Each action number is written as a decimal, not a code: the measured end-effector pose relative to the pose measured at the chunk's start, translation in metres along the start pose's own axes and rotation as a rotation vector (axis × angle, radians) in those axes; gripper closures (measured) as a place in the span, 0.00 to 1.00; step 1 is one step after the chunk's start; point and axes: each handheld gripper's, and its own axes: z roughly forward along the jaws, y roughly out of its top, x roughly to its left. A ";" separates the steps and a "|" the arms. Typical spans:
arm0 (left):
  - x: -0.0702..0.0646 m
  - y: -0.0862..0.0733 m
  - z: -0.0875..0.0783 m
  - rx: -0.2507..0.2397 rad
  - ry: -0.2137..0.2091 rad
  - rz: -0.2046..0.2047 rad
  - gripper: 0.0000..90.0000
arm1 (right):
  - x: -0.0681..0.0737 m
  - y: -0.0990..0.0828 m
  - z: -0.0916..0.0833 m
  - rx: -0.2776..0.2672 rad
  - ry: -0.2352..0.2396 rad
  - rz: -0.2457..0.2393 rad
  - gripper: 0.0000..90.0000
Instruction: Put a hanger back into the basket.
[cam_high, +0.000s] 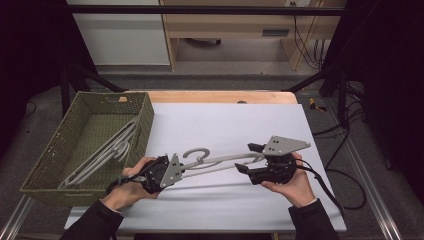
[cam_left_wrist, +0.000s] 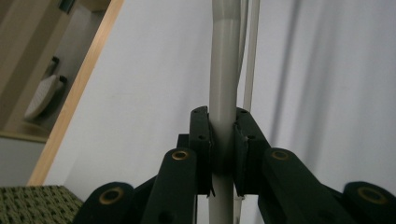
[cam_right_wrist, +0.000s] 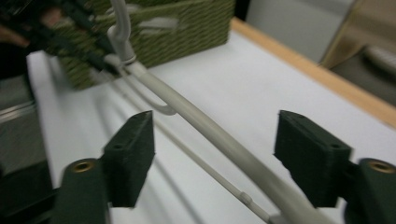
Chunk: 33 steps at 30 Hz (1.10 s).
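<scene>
The left tongs (cam_left_wrist: 223, 140) pinched one end of the grey hanger (cam_high: 220, 161) above the counter (cam_high: 250, 125), beside the basket (cam_high: 145, 120). The right tongs (cam_right_wrist: 215, 158) stood wide, pads clear of the arm, so the free end could sag or twist loose.

Grey hanger (cam_high: 220, 162), green woven basket (cam_high: 60, 150)

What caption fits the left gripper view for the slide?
Left gripper clamped on a grey hanger arm above the white table cover.

dim room, wooden desk (cam_high: 227, 22) and white cabinet (cam_high: 120, 35) behind, grey floor (cam_high: 215, 75)
</scene>
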 end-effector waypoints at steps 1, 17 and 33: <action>0.002 0.002 0.001 0.007 0.005 -0.018 0.89 | -0.002 -0.001 -0.002 -0.017 -0.027 0.001 0.29; 0.037 0.027 -0.025 -0.033 0.064 -0.242 0.89 | -0.011 -0.048 -0.001 -0.052 -0.146 0.131 0.09; 0.084 0.029 -0.085 -0.015 0.103 -0.284 0.89 | -0.015 -0.064 -0.001 -0.020 -0.152 0.177 0.09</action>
